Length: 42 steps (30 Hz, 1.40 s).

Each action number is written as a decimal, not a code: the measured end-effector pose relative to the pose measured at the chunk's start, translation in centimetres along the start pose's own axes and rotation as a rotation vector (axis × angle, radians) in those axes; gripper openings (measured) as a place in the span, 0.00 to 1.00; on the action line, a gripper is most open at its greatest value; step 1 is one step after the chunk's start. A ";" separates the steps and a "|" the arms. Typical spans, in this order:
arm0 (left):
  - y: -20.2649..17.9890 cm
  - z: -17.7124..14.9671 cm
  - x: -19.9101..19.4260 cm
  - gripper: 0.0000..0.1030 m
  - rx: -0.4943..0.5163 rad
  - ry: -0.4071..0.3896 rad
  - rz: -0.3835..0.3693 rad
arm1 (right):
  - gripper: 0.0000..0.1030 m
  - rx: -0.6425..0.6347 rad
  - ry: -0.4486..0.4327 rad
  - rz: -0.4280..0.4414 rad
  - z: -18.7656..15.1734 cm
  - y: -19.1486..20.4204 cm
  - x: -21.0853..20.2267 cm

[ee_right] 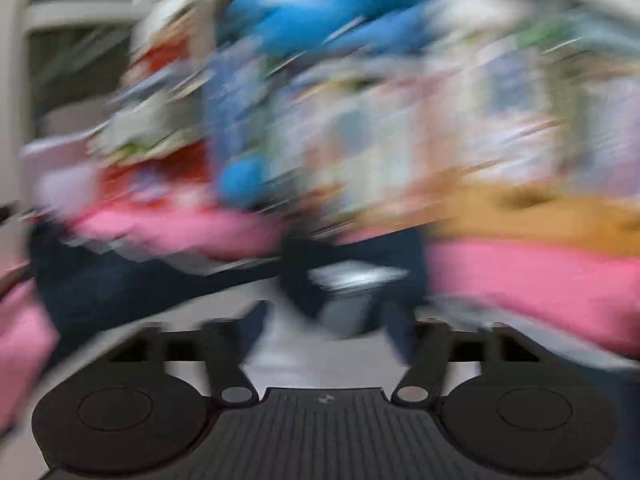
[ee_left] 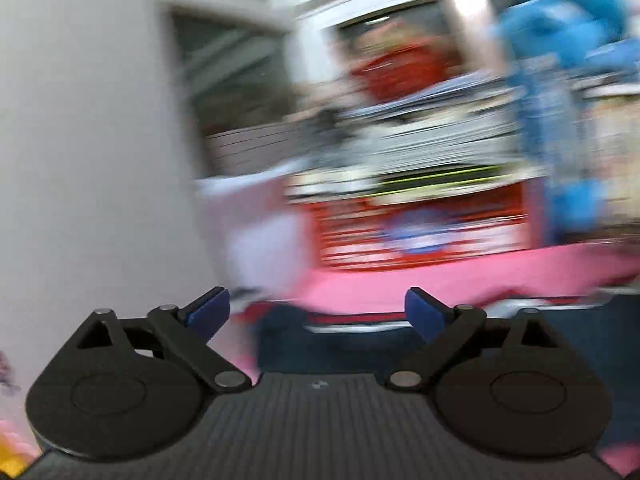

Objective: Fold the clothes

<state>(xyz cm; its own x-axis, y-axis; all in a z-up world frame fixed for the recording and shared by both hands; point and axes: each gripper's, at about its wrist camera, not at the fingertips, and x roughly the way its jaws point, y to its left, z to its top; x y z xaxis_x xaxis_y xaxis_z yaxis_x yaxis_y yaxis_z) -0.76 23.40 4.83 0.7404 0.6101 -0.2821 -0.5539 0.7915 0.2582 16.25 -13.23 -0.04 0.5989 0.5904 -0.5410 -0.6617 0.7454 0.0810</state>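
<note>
Both views are smeared by motion. A dark navy garment (ee_left: 360, 348) with a red and white band lies on a pink cover (ee_left: 440, 276) just beyond my left gripper (ee_left: 316, 300). That gripper is open wide, its blue pads (ee_left: 210, 312) far apart with nothing between them. In the right wrist view the same navy garment (ee_right: 120, 292) stretches across the pink cover (ee_right: 540, 280). A pale patch shows on the garment near its middle. My right gripper (ee_right: 328, 320) has its blurred fingers apart. The cloth lies just past the tips, and a pale surface shows in the gap.
A white wall or door (ee_left: 80, 160) fills the left. Behind the pink cover stand a red box (ee_left: 420, 224), stacked clutter and a blue plush toy (ee_left: 568, 12), the toy (ee_right: 304, 20) also in the right view. A mustard cloth (ee_right: 540, 216) lies at the right.
</note>
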 end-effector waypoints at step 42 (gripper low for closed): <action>-3.8 -6.2 -3.2 0.99 -0.194 0.237 -0.255 | 0.48 -0.418 0.056 0.208 -2.8 16.4 7.3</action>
<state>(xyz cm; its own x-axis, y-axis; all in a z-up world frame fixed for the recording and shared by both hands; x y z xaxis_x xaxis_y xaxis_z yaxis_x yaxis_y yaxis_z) -3.38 18.63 -0.94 0.7673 0.3666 -0.5262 -0.4422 0.8967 -0.0201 8.51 2.41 -5.01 0.4166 0.6882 -0.5940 -0.8969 0.4178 -0.1451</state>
